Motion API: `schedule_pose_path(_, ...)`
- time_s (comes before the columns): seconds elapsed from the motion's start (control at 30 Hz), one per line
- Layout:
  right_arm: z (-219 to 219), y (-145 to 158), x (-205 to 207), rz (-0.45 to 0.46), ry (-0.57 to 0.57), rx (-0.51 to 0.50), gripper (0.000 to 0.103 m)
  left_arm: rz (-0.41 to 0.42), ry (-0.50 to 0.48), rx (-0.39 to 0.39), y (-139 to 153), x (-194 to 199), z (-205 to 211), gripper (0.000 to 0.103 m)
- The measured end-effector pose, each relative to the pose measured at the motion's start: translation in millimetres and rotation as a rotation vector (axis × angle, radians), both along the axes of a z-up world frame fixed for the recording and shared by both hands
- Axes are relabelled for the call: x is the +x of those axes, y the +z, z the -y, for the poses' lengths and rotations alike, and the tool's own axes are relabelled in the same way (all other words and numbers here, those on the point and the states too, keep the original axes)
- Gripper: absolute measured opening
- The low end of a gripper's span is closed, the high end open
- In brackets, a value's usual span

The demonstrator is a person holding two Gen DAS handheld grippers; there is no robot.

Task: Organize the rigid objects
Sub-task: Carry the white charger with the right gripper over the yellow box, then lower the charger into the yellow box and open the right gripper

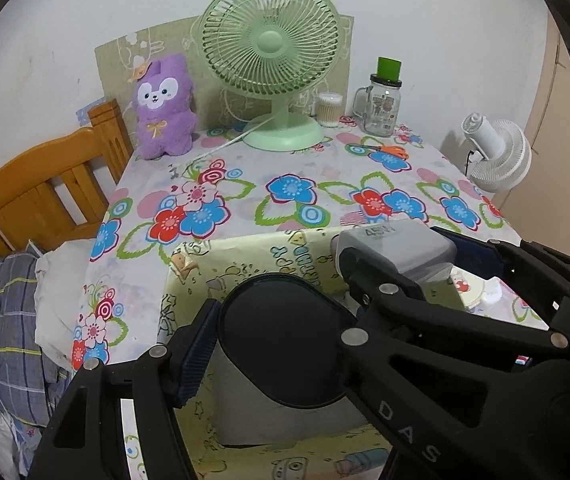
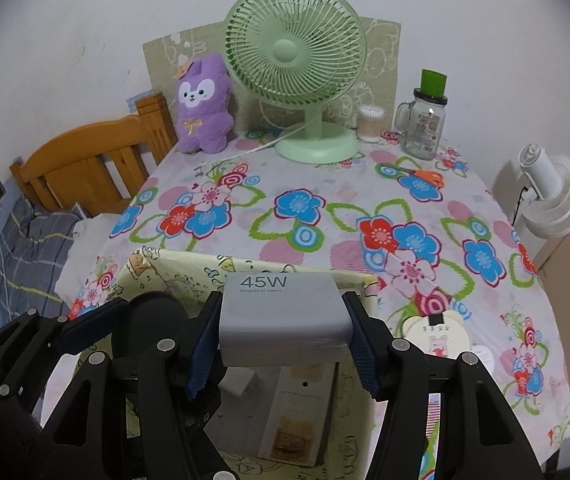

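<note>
Gripping a grey rectangular 45W charger block [image 2: 285,314] between its blue-padded fingers, the right gripper [image 2: 283,338] holds it above the pale yellow cartoon-printed storage box [image 2: 181,266] at the near edge of the flower-patterned tablecloth [image 2: 325,216]. Just left of the charger, the left gripper [image 1: 281,338] clamps a black rounded flat-topped object [image 1: 285,336] over the same box. Far beyond the box stand a green plastic desk fan [image 2: 297,64], a purple plush rabbit [image 2: 203,104] and a glass mason jar with a green lid [image 2: 423,120].
</note>
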State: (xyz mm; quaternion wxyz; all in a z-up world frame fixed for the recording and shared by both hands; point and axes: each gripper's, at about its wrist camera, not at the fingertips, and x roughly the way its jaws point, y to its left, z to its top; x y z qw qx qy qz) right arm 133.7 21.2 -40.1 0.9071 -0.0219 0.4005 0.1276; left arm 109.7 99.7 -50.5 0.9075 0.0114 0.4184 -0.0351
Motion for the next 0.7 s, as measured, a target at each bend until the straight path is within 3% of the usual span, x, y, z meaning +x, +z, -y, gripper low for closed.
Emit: schedule_pose_path(0.7, -12, -41, 24, -0.122, 0.001, -0.010, 0.062, -0.067, 0.010, 0.010, -32, 17, -10, 0.072)
